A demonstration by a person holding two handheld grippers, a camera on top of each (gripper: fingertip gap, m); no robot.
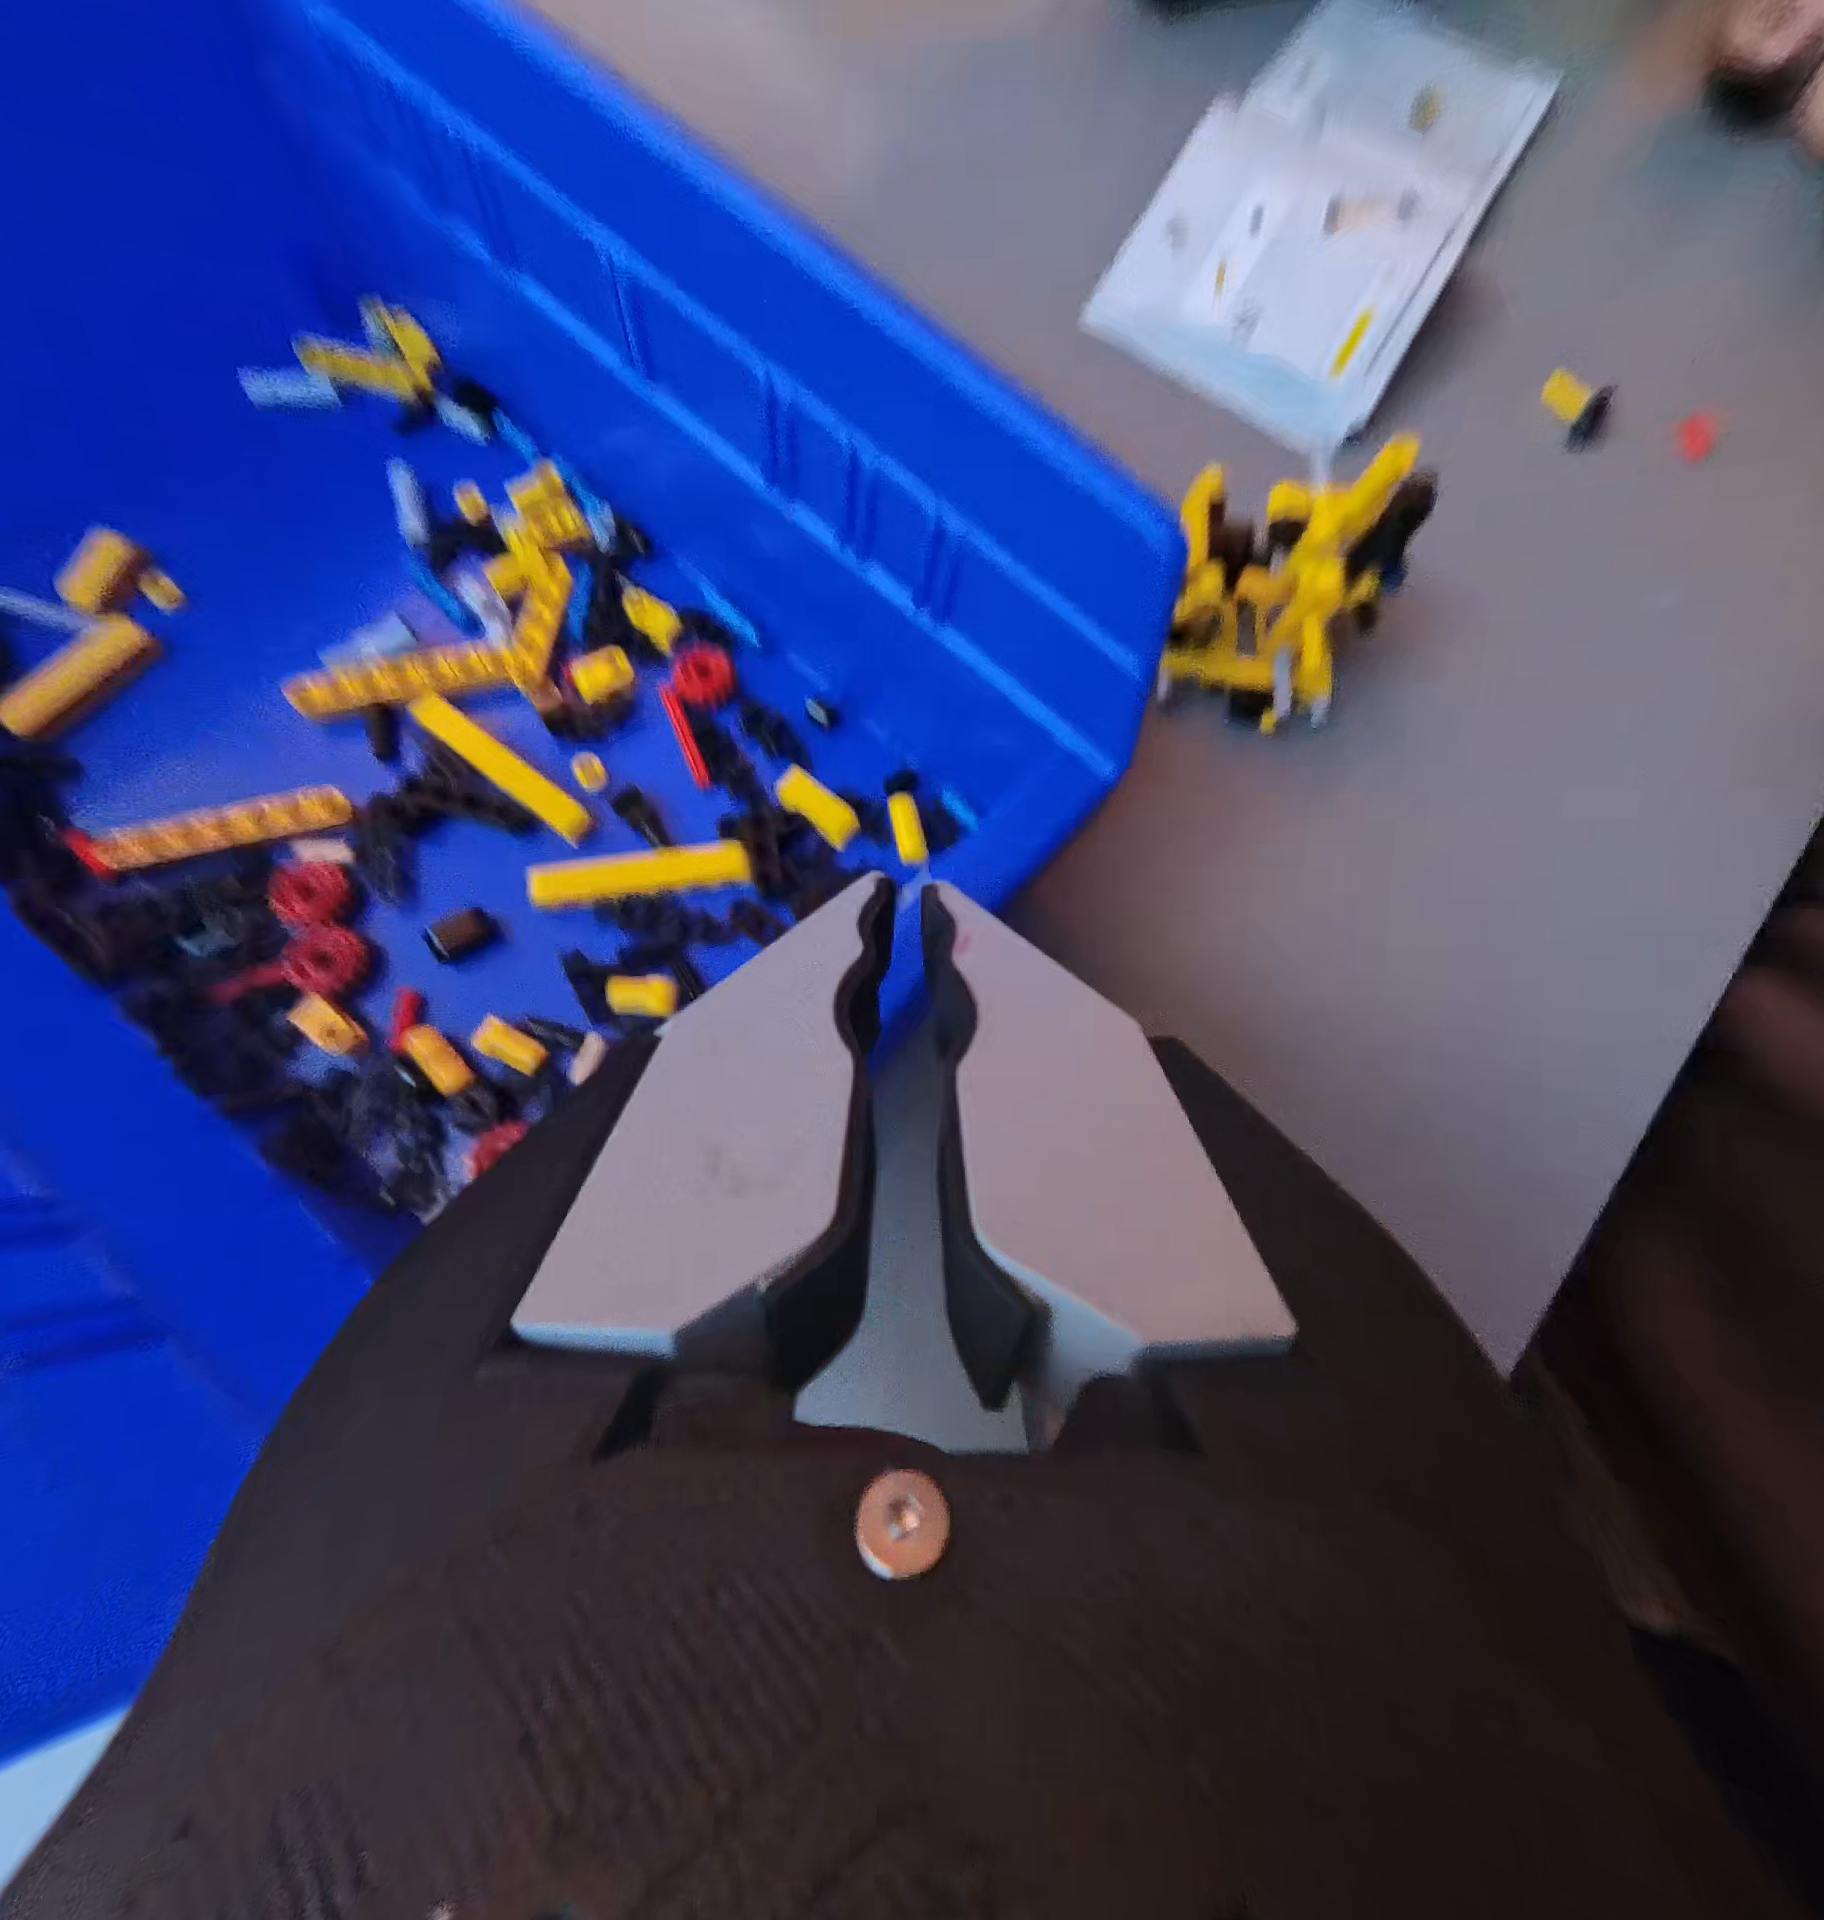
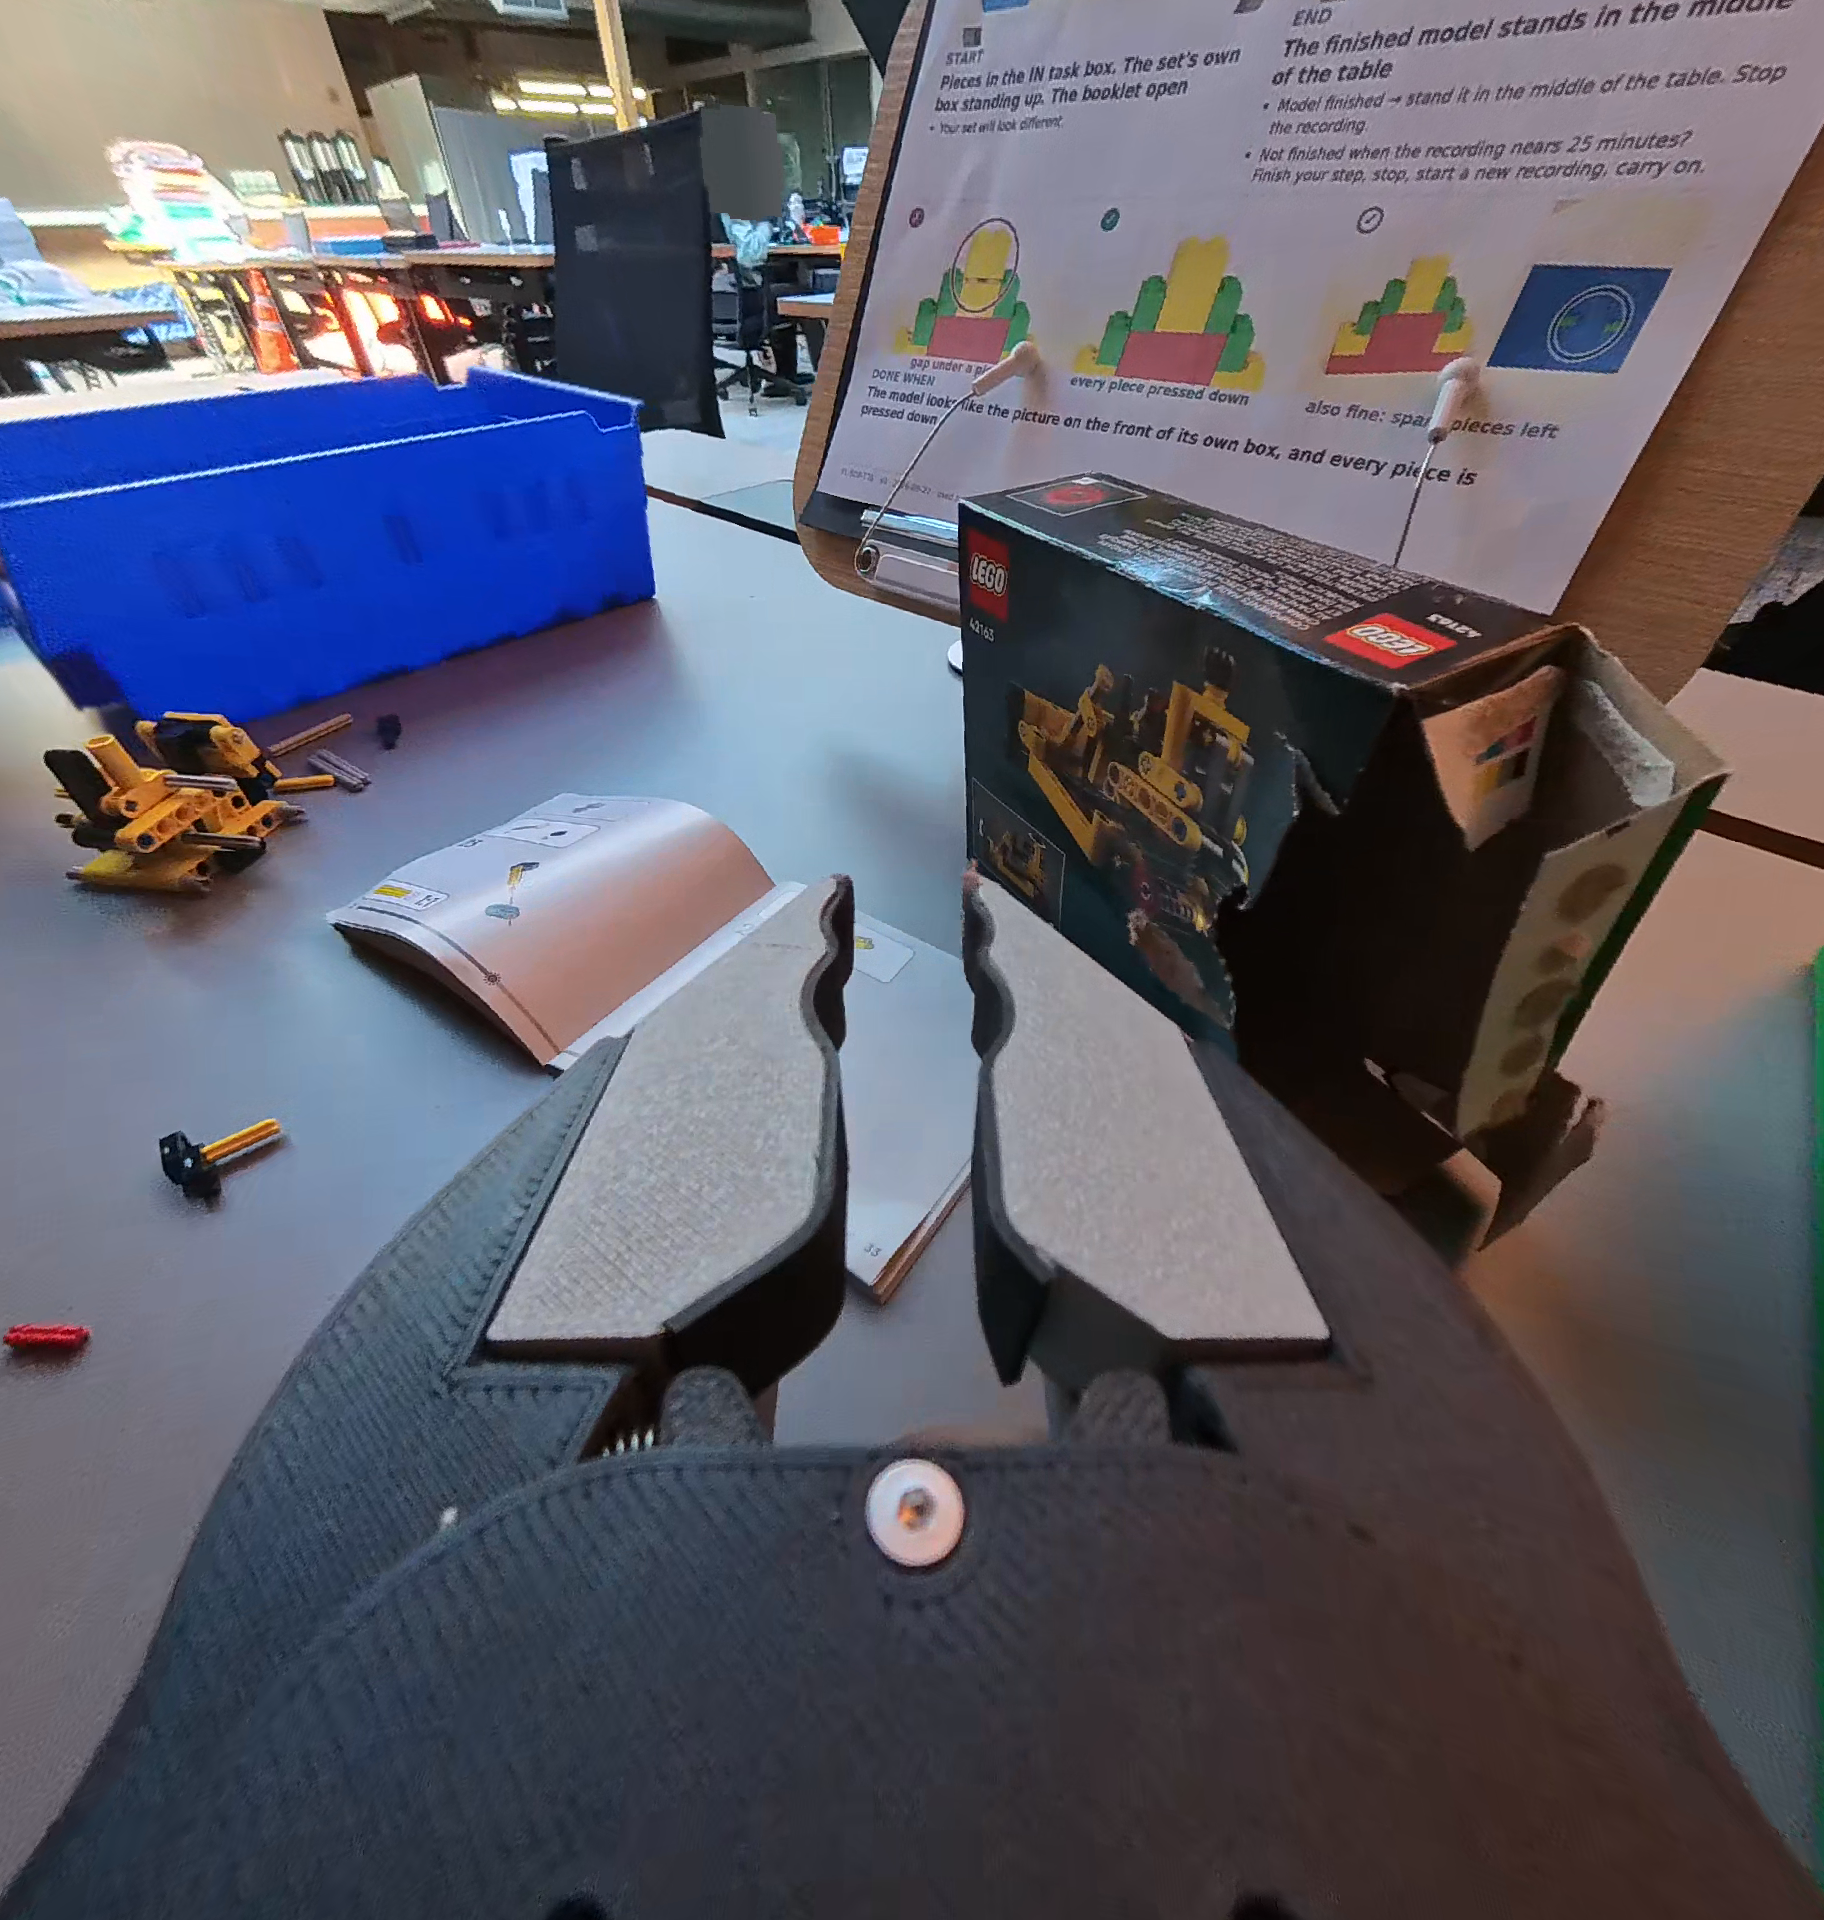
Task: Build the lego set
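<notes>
Narrowly parted and empty, the left tongs (image 1: 908, 894) are hanging over the blue plastic bin's (image 1: 887, 499) near corner, seemingly seeking the next loose yellow-and-black piece (image 1: 906, 826), while the half-built yellow-and-black lego model (image 1: 1292, 587) is waiting mid-bench beside it and the right tongs (image 2: 908, 925) are idling slightly apart above the open paper instruction booklet (image 2: 575, 914).

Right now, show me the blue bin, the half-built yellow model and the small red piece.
blue bin (image 2: 347, 561), right wrist view, front wall.
half-built yellow model (image 2: 165, 805), right wrist view, its middle.
small red piece (image 2: 46, 1336), right wrist view, its centre.

Left wrist looks steeply down into the blue bin (image 1: 887, 447); right wrist looks level across the table (image 2: 783, 727), sharing it.
</notes>
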